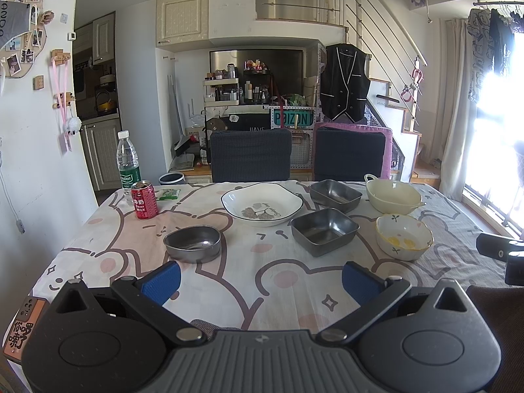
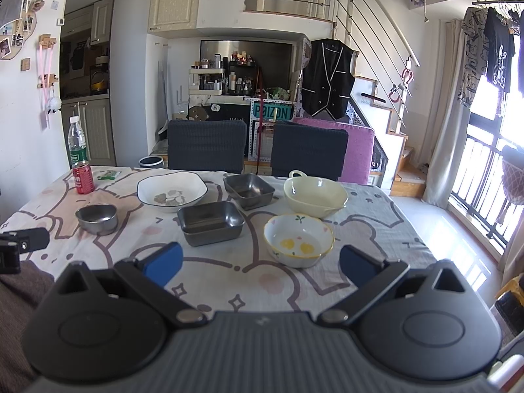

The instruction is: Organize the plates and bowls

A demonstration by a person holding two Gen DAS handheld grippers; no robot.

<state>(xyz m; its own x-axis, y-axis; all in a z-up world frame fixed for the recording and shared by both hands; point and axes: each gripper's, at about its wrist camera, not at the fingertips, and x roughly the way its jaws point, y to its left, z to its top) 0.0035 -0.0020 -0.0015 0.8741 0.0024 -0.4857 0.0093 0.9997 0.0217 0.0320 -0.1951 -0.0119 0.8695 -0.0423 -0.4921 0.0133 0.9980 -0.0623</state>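
Observation:
On the cartoon tablecloth stand a white plate with a leaf print (image 1: 261,203) (image 2: 171,192), an oval steel bowl (image 1: 192,243) (image 2: 97,218), two square steel trays (image 1: 323,230) (image 1: 335,194) (image 2: 211,222) (image 2: 249,190), a cream bowl with handles (image 1: 392,196) (image 2: 315,196) and a flowered white bowl (image 1: 404,236) (image 2: 298,239). My left gripper (image 1: 260,281) is open and empty above the near table edge. My right gripper (image 2: 261,263) is open and empty, just short of the flowered bowl.
A red milk can (image 1: 144,199) (image 2: 83,177), a water bottle (image 1: 128,163) (image 2: 77,146) and a green packet (image 1: 168,194) stand at the far left. Two dark chairs (image 1: 251,154) (image 1: 350,154) face the far edge. A window is at the right.

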